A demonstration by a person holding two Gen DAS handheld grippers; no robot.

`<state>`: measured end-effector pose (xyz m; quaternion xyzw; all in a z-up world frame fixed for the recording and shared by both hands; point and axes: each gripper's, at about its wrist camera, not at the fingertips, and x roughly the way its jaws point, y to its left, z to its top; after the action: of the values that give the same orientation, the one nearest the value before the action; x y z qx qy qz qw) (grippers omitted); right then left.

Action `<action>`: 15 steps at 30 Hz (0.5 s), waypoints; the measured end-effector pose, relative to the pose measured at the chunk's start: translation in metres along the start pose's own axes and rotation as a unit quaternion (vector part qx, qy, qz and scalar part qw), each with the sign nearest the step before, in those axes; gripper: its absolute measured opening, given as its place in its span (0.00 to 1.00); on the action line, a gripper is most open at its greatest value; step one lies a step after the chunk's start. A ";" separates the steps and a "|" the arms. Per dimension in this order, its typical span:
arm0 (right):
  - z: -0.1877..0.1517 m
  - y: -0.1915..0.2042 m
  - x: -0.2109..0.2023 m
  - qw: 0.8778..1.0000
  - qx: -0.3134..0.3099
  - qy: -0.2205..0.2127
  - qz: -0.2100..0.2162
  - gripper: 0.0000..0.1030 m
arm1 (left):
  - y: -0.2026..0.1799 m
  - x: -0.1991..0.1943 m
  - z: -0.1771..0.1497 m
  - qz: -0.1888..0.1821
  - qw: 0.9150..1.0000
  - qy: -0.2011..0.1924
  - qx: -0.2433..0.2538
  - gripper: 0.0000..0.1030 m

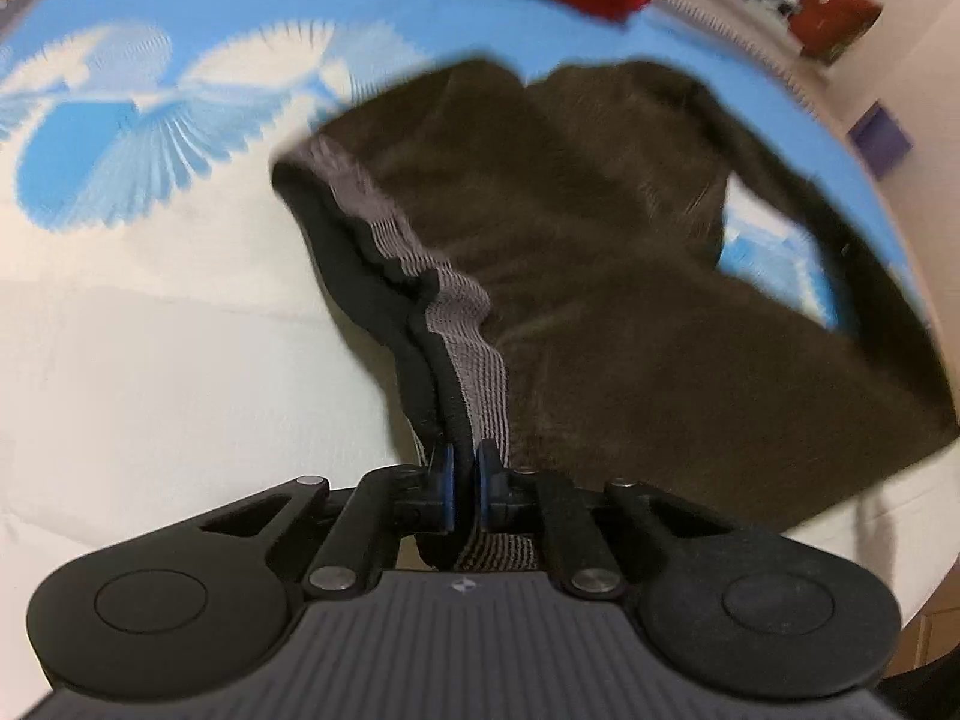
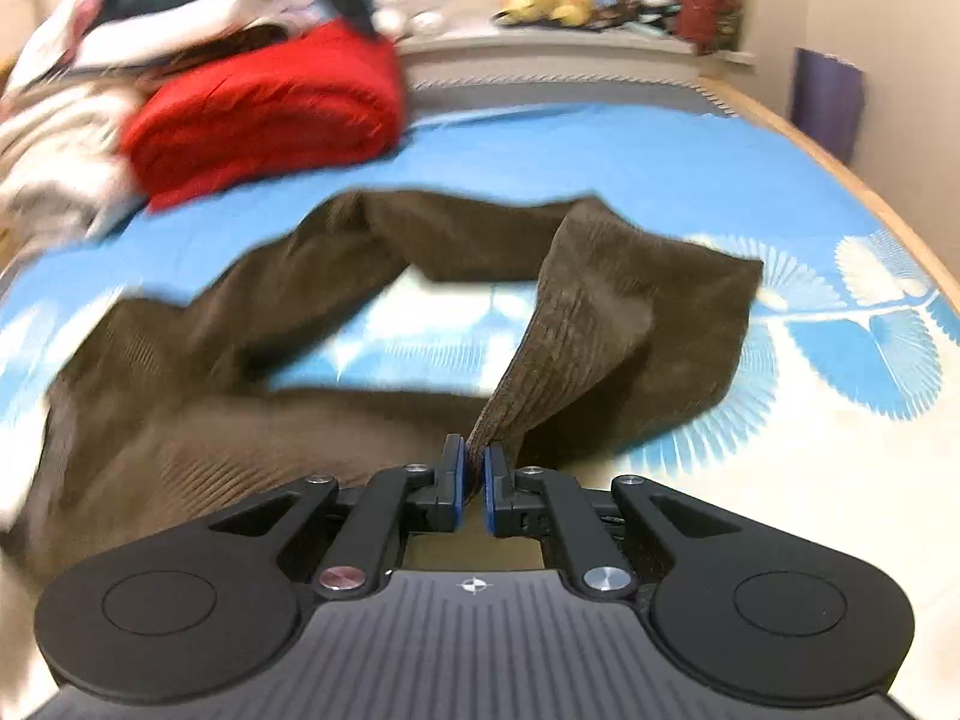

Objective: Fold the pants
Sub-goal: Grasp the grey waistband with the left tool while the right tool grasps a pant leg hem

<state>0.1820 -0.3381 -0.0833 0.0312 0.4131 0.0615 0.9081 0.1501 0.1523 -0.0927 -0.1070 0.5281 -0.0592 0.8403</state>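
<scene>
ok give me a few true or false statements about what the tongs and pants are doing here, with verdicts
1. The left tongs are shut on the waistband of the brown pants. True.
2. The right tongs hang open above the bed. False: they are shut on a pinch of the pants' ribbed fabric.
3. The pants lie on a blue and white bedspread. True.
4. The red folded cloth lies on top of the pants. False: it sits apart, farther back on the bed.
5. The pants are already folded into a neat stack. False: they are spread out, with bedspread showing between the legs.
</scene>
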 end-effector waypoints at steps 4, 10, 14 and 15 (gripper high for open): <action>-0.050 0.025 -0.009 0.988 -0.109 0.083 0.066 0.06 | 0.014 -0.030 -0.012 0.030 0.999 -0.008 0.009 0.07; -0.061 0.027 -0.001 0.975 -0.148 0.129 0.103 0.08 | 0.022 -0.017 -0.020 0.081 0.995 0.060 0.019 0.09; -0.024 -0.003 0.010 0.995 -0.068 0.060 0.045 0.24 | 0.025 -0.002 -0.004 0.095 0.993 0.064 -0.012 0.41; -0.015 -0.010 0.018 0.998 -0.045 0.043 0.025 0.31 | 0.024 0.001 -0.003 0.100 0.993 0.066 -0.014 0.42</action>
<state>0.1828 -0.3453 -0.1076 -0.0019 0.4478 0.1043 0.8880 0.1473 0.1754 -0.1008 -0.0616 0.5909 0.0255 0.8040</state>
